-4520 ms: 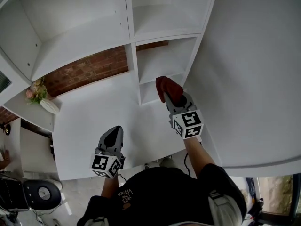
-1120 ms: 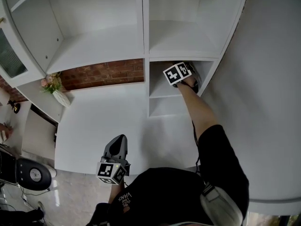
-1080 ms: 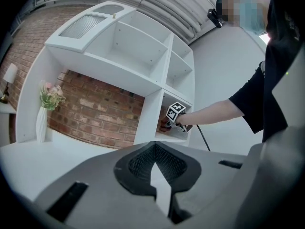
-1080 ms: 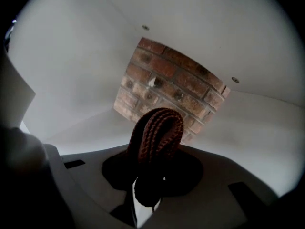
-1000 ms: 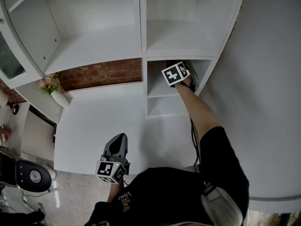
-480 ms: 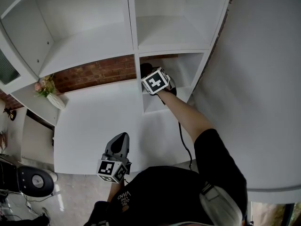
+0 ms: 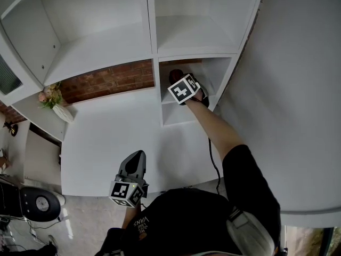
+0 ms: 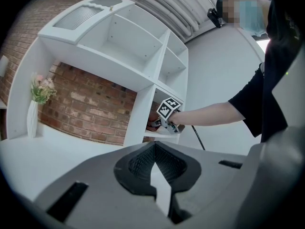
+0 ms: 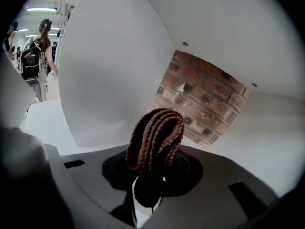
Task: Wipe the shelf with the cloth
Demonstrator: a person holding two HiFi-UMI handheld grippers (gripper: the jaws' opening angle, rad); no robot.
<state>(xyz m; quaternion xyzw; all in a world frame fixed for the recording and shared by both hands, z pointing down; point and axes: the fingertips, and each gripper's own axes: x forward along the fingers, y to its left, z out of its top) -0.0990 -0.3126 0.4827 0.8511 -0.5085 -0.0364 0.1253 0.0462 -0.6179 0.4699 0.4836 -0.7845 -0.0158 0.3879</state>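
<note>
A white shelf unit (image 7: 154, 57) stands at the back of a white table (image 7: 106, 137). My right gripper (image 7: 179, 81) reaches into the small lower cubby (image 7: 213, 73), its marker cube facing the head camera. It is shut on a folded reddish-brown knitted cloth (image 9: 155, 140), which sticks up between the jaws in front of the cubby's left wall and brick back (image 9: 205, 104). In the head view the cloth (image 7: 174, 76) only peeks out past the cube. My left gripper (image 7: 137, 155) rests shut and empty near the table's front edge. From the left gripper (image 8: 155, 147) I see the right gripper (image 8: 167, 110) at the cubby.
A white vase with flowers (image 7: 55, 104) stands at the table's left end against the brick wall (image 7: 106, 81). A black cable (image 7: 213, 159) trails from the right gripper across the table. A black chair base (image 7: 34, 204) sits on the floor at lower left. A person with a backpack (image 9: 35, 51) walks far off.
The right gripper rose from the table into the lower cubby with the cloth, swept from the cubby's right side to its left, and has now come back slightly right. The left gripper stayed put.
</note>
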